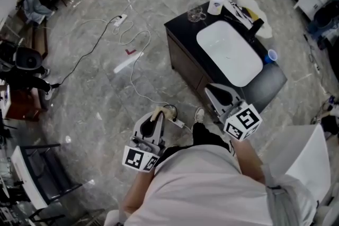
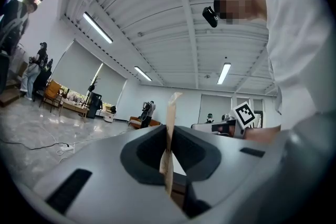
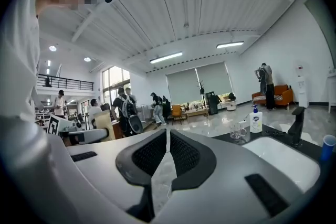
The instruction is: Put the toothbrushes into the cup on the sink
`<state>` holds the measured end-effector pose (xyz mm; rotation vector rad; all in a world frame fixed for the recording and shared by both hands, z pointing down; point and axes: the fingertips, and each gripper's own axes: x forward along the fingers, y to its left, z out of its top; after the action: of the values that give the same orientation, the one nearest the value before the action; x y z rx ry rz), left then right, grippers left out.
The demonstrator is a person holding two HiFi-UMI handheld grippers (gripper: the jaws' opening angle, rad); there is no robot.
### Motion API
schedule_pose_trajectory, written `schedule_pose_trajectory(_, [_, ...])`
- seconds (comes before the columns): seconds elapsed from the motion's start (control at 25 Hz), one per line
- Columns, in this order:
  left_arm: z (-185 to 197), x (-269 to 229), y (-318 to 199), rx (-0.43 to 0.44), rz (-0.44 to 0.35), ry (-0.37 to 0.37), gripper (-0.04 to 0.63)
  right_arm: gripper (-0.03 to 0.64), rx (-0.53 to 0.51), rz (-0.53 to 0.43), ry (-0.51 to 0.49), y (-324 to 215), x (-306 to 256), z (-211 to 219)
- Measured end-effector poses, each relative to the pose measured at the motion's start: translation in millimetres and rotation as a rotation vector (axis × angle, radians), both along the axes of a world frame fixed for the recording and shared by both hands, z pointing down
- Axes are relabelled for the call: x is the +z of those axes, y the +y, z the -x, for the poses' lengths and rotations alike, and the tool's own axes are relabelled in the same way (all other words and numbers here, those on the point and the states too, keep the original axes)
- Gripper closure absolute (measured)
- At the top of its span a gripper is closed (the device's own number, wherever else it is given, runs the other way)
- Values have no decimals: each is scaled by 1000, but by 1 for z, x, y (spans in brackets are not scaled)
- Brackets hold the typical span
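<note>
Nothing of the task is judged to be done. No toothbrush is seen in either cup, and both tools are held well short of the desk [image 1: 180,26], which lies at 1 o'clock from the person.

The left tool [image 1: 157,113] is shown narrow, almost closed, with a thin tan strip [image 2: 169,139] pinched upright between its jaws. What that strip is cannot be told. The right tool [image 1: 216,91] is shown with its jaws brought together and nothing between them.

The toothbrushes [image 1: 239,11] are taken to be the dark, slender things lying on a white cloth [image 1: 253,5] at 1 o'clock of the basin [image 1: 230,53], just beside the black faucet [image 1: 256,26]. The whole job is therefore judged to be left: the desk has to be reached, each brush lifted and each one stood in the cup.

- **Tools:** two are counted.
- **Cups:** two are counted, a clear glass cup [image 1: 196,13] at 10 o'clock of the basin and a small blue cup [image 1: 271,55] at 3 o'clock of it. Which one is meant cannot be settled.
- **Other things:** one soap bottle [image 1: 215,4] stands at 11 o'clock, and one basin and one faucet are seen.
- **Toothbrushes:** they are too small to be counted.
</note>
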<state>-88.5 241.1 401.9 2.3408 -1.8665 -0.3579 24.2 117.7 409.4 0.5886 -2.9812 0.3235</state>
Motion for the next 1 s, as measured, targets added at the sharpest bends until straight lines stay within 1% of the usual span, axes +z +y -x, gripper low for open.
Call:
schedule_pose_trajectory(0.16, [5,0,-42,14,7,7,568,568,18,25,-5,-36,5,0])
schedule_pose_trajectory(0.32, [4,-1,-88,25,19,44,568,568,38,51,3,-75,12,-11])
schedule_pose_trajectory(0.56, [-14,-4,-153,79,46,22,568,568,91,68,-27,-135,12,-33])
schedule_pose_trajectory(0.64, [-23,-4,-179,96,56,16,568,568,104,73,-37,-155,13,-42])
schedule_pose_trajectory(0.72, [-37,-5,-208,112,55,27,568,568,107,83,-40,-169,17,-52])
schedule_pose_trajectory(0.84, [-62,-19,-255,130,14,43,568,568,86,87,-28,-189,23,-61])
schedule_pose_trajectory(0.92, [-75,-29,-276,139,-12,19,568,568,72,88,-27,-201,25,-64])
schedule_pose_trajectory(1.0, [-82,-33,-287,135,-12,-3,568,568,57,87,-35,-212,24,-65])
